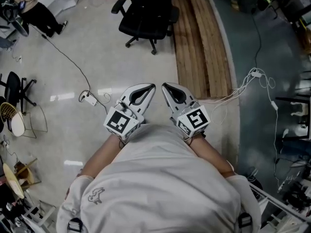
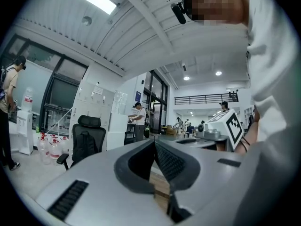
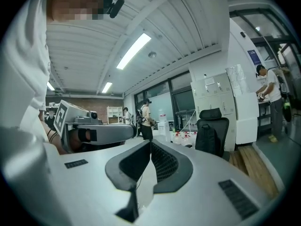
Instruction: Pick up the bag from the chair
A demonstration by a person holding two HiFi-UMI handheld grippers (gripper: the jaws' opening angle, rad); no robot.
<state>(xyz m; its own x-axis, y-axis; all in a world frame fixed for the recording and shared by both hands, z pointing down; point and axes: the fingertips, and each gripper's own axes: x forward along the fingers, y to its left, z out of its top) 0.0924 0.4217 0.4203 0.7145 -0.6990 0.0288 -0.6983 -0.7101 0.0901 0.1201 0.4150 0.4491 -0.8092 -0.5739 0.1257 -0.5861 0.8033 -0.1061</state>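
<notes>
While the 2 pairs of jaws sit closed on nothing, head view shows left gripper (image 1: 151,87) and right gripper (image 1: 165,86) well short of the chair (image 1: 146,13). Left gripper view: the bag (image 2: 84,146) sits on the chair's seat. Right gripper view: the same; arriving with jaws unopened could shove the wheeled chair away.

Two near: left tool (image 1: 152,87), right tool (image 1: 164,85). Two in black: far chair (image 1: 146,11), left chair (image 1: 13,90). One bag (image 2: 84,146) on the far chair. One power strip (image 1: 90,100), left. Two wooden planks (image 1: 204,42), far right.
</notes>
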